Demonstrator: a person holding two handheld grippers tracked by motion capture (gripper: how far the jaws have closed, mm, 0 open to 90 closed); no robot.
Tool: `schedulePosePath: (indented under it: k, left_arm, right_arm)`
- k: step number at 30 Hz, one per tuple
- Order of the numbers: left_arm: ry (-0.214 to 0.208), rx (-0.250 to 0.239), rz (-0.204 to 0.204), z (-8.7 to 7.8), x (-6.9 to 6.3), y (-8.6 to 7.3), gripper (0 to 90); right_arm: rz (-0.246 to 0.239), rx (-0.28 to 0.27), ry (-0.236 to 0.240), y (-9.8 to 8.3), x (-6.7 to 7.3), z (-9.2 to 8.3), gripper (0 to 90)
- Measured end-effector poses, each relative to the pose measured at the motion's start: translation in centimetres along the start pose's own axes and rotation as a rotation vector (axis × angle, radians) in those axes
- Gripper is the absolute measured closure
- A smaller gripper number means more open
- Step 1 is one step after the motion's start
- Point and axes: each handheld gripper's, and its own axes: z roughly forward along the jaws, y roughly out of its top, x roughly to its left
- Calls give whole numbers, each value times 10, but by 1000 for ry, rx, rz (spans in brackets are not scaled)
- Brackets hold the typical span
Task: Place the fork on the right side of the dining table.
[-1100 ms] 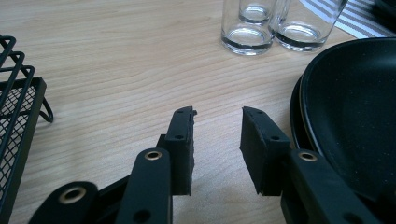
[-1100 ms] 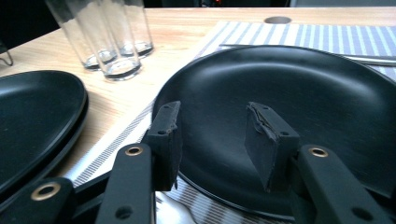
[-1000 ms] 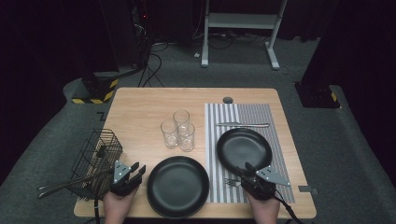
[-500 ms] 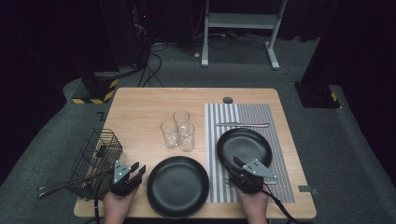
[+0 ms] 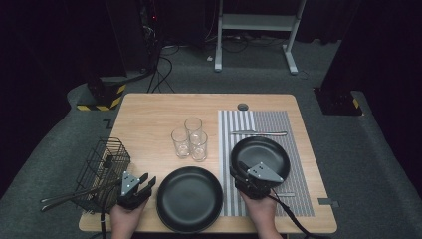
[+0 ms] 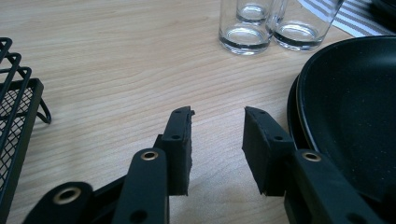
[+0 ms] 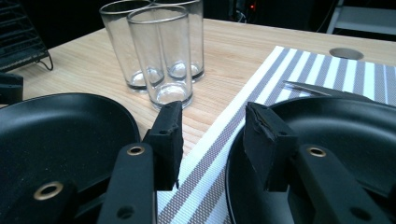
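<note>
Right hand-held gripper (image 5: 242, 172) hovers open at the rim of the plate on the striped mat (image 5: 261, 154), nothing gripped yet; left hand-held gripper (image 5: 145, 182), just widened, sits empty beside the bench's near plate (image 5: 189, 199)

Round matte-black shallow plate (image 5: 261, 153): empty, upright, flat on the striped grey placemat. Second, larger round black plate (image 5: 189, 198): empty, flat on the bare wooden tabletop, near front edge.
</note>
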Motion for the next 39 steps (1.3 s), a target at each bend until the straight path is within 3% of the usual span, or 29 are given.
schedulePosePath:
  k: [12, 23, 34, 39]
  left_arm:
    - [11, 9, 5, 1, -1, 0, 600]
    - [19, 50, 13, 4, -3, 2, 591]
    - [0, 68, 24, 6, -2, 2, 589]
    - [-4, 73, 17, 6, -2, 2, 588]
  right_arm:
    - [-40, 20, 45, 19, 10, 18, 565]
    - [-41, -21, 51, 32, 12, 31, 499]
    - [-34, 37, 49, 41, 19, 51, 468]
    - [-63, 49, 31, 47, 25, 60, 426]
